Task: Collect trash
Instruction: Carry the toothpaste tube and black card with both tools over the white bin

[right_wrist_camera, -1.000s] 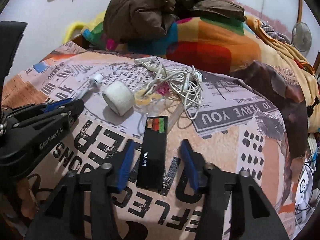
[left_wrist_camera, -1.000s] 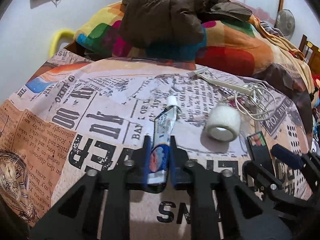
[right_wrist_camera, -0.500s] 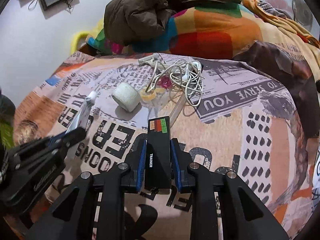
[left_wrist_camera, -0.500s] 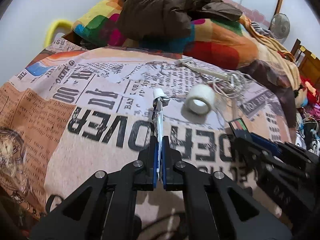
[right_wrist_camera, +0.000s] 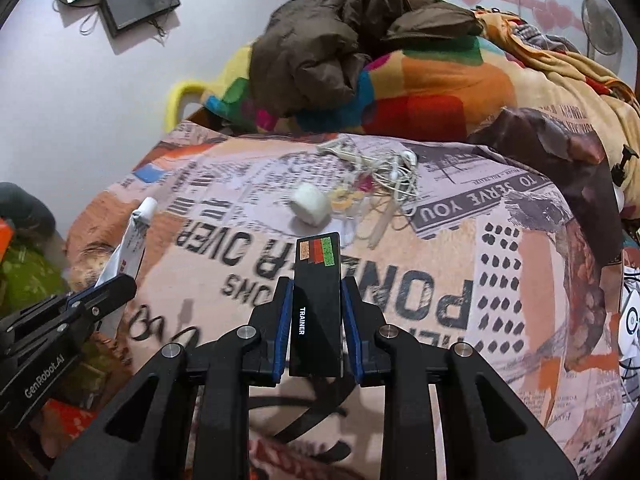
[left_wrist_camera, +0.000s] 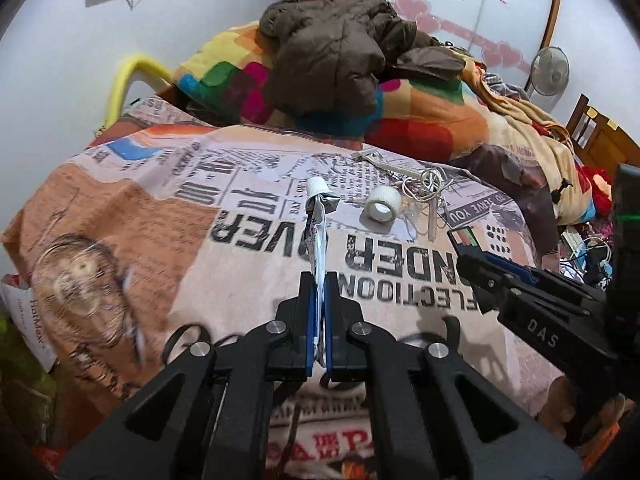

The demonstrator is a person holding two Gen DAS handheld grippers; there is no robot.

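My left gripper (left_wrist_camera: 318, 292) is shut on a flattened toothpaste tube (left_wrist_camera: 317, 232) with a white cap, held above the newspaper-print bedsheet (left_wrist_camera: 140, 216). The tube also shows in the right wrist view (right_wrist_camera: 130, 246). My right gripper (right_wrist_camera: 316, 300) is shut on a black flat box (right_wrist_camera: 318, 284) marked TRAINER, lifted off the sheet. It shows edge-on in the left wrist view (left_wrist_camera: 464, 238). A white tape roll (left_wrist_camera: 379, 210) lies on the sheet beyond both grippers.
A tangle of white earphone cable (right_wrist_camera: 384, 172) and a clear wrapper (right_wrist_camera: 348, 204) lie by the roll. A brown jacket (left_wrist_camera: 336, 56) tops a colourful blanket (left_wrist_camera: 420, 120) at the back. A white bag (left_wrist_camera: 28, 312) is on the floor at left.
Both grippers closed on their items, the left on the tube and the right on the black box, then lifted them and pulled back from the sheet.
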